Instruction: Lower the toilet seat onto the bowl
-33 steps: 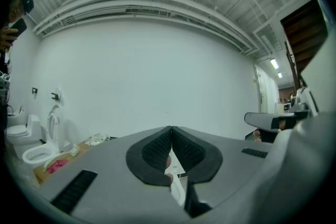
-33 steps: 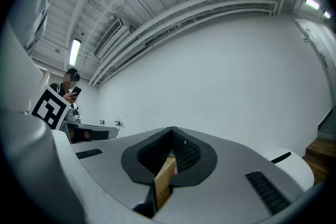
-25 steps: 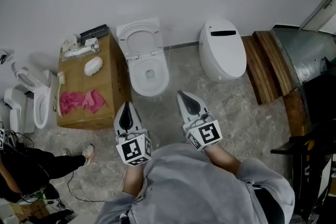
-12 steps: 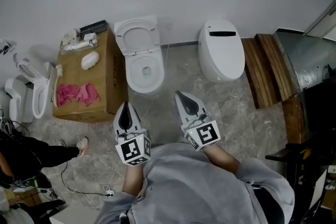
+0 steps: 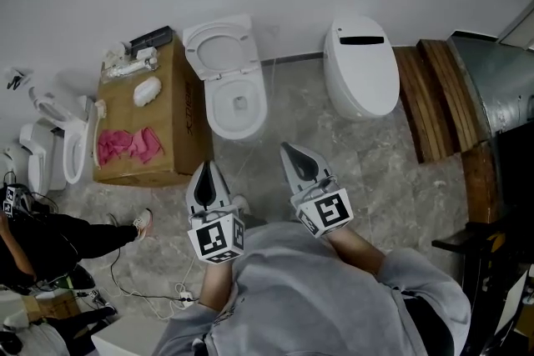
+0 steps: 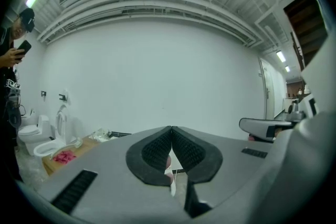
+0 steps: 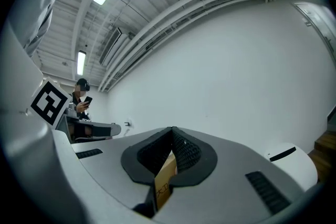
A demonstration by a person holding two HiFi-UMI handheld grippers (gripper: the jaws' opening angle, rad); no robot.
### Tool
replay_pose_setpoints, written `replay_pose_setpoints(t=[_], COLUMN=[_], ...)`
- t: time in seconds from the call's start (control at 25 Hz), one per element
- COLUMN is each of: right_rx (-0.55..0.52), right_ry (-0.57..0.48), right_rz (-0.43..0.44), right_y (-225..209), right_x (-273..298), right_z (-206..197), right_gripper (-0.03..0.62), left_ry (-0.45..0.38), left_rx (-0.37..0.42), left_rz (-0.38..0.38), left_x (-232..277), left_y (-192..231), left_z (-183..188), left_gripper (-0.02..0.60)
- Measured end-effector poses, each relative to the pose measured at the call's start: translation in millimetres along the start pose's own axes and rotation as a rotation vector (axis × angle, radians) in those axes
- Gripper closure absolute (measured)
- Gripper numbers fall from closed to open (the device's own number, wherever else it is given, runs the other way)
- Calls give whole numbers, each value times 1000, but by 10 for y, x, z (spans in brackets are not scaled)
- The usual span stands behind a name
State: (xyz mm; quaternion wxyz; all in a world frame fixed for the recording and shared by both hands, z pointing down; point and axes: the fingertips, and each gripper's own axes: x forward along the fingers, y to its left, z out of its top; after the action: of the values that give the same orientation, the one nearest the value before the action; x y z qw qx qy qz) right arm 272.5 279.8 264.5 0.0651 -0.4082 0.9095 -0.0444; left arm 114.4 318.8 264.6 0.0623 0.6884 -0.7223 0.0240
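Seat (image 5: 219, 47) raised toward the wall behind the bowl (image 5: 238, 108), well ahead. Left gripper (image 5: 204, 171) and right gripper (image 5: 292, 152) pinched closed, empty, held near the body, probably since no reach begun yet.

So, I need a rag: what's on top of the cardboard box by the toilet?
A pink cloth, a white oval thing and a wrapped bundle lie on the cardboard box. Anything under the cloth is covered.
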Motion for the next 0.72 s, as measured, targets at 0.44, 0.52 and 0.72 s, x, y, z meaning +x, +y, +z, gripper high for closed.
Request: replay_pose_setpoints(t=[0.44, 0.52, 0.72], right_rx=[-20, -29, -38], right_ry=[28, 32, 28], right_rz=[-39, -55, -98], right_y=[-87, -108, -158], right_x=[704, 931, 1657], right_z=[-138, -170, -181], right_gripper=[595, 595, 595], left_ry=[4, -9, -48], left_rx=[-8, -14, -5], left_rz=[-31, -42, -49], left_x=[676, 895, 1464], left_y=[410, 564, 1109], left_z=[-42, 2, 241], left_gripper=[581, 581, 581])
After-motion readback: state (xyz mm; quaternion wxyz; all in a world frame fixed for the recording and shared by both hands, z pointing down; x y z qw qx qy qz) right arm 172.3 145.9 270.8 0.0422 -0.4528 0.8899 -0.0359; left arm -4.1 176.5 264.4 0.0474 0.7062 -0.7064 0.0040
